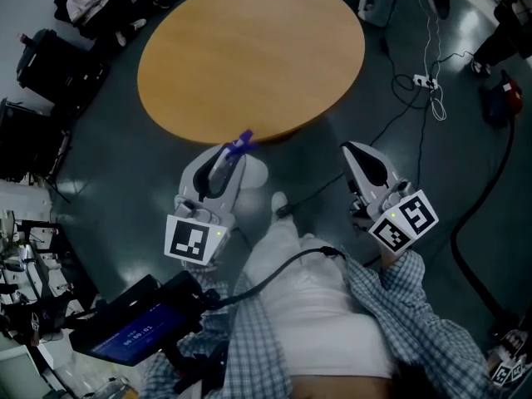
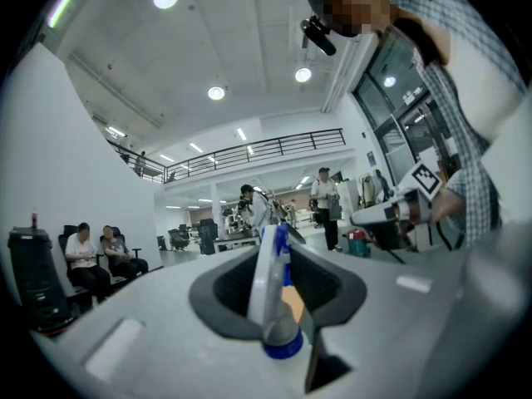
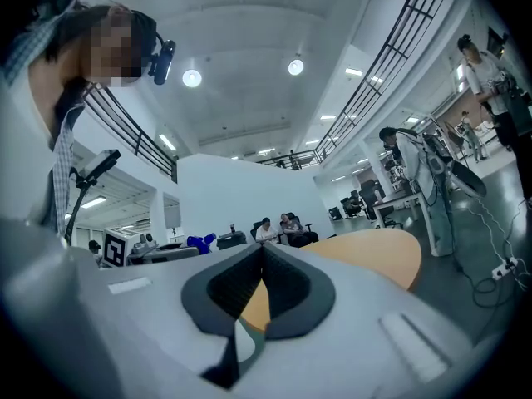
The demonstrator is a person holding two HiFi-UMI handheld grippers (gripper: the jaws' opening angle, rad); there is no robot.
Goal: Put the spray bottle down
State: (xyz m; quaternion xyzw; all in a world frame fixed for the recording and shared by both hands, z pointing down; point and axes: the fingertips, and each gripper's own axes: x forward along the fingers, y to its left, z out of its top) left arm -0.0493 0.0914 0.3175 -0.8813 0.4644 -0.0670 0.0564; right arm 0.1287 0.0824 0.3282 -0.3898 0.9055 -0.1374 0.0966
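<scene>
1. Holds the spray bottle (image 2: 264,293) in the left gripper (image 2: 278,256), jaws narrowed onto its white neck, blue collar nearest the camera.
2. Shows only in the head view: blue nozzle poking past the jaws at the near edge of the round table (image 1: 249,56), bottle not set down.
3. Keeps the right gripper (image 3: 262,252) closed and empty, tips meeting; faces the tabletop from beside it.
</scene>
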